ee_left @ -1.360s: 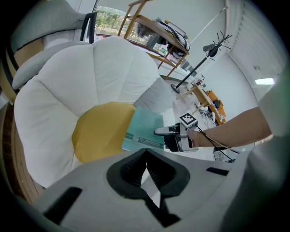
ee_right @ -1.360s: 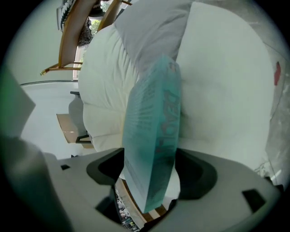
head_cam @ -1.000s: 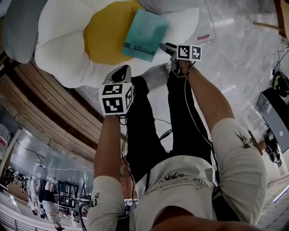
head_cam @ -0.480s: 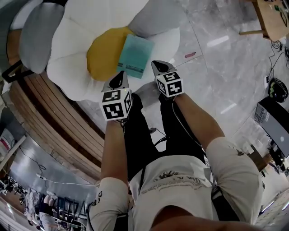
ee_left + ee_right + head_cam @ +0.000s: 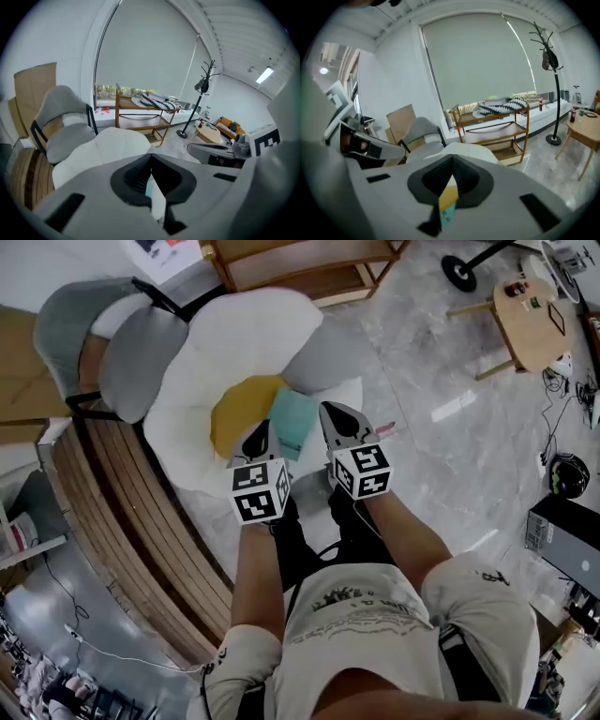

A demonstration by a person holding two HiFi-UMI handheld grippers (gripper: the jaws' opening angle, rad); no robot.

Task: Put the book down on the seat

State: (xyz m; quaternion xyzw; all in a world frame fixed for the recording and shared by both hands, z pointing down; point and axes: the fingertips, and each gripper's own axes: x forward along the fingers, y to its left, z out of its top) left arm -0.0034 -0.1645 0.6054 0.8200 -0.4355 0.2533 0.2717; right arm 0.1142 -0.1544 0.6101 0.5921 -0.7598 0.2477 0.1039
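Observation:
The teal book point(image 5: 293, 420) lies flat on the white flower-shaped seat point(image 5: 244, 343), partly over its yellow centre point(image 5: 239, 409). My left gripper point(image 5: 262, 432) hovers over the seat's near edge, jaws shut with nothing held. My right gripper point(image 5: 333, 413) hangs beside it, just right of the book, also shut and empty. In the left gripper view the jaws point(image 5: 151, 157) meet at the tips, with a sliver of the book showing below them. In the right gripper view the jaws point(image 5: 452, 161) are closed, and the yellow centre point(image 5: 449, 194) and the book point(image 5: 446, 215) show through the slot.
A grey chair point(image 5: 122, 352) stands left of the seat, on a curved wooden slatted platform point(image 5: 122, 512). A wooden shelf cart point(image 5: 300, 263) is behind the seat. A round wooden side table point(image 5: 534, 310) stands at the far right. A coat stand point(image 5: 201, 93) stands beyond.
The right gripper has drawn back from the book's right corner to beside the left gripper. The book stays on the seat. The head view has risen, showing more of the room.

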